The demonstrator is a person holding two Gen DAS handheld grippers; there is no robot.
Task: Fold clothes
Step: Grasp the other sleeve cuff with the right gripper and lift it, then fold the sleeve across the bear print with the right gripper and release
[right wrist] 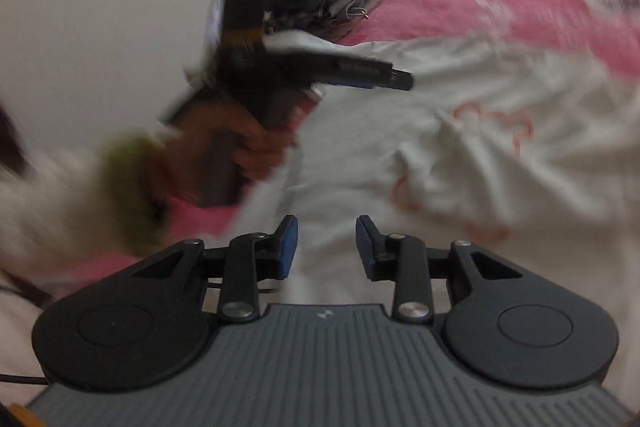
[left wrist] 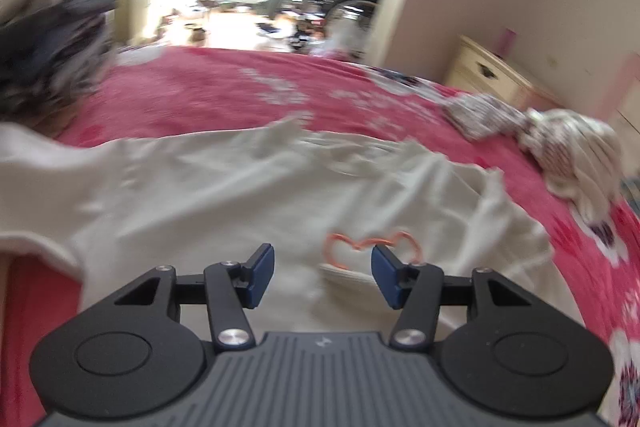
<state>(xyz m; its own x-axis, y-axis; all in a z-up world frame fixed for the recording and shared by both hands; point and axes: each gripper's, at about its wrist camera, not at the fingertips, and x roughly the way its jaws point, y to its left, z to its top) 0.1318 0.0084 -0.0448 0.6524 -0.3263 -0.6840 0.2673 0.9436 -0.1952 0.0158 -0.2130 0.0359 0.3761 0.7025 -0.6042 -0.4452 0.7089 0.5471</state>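
White T-shirt (left wrist: 248, 195) with orange heart outlines lies spread, rumpled, on the bed's pink floral cover (left wrist: 208, 95). Left gripper (left wrist: 323, 277) half open, empty, above the shirt; right gripper (right wrist: 327, 247) narrowly parted, empty. Likely between folds; next needs an edge pinched. Clothes pile (left wrist: 44, 39) at far left, dresser (left wrist: 492, 75) against the wall, bright doorway beyond.

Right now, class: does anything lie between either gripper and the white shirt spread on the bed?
Nothing visible does. The left gripper and right gripper both stand open directly over the white shirt, with only bare fabric before their fingertips.
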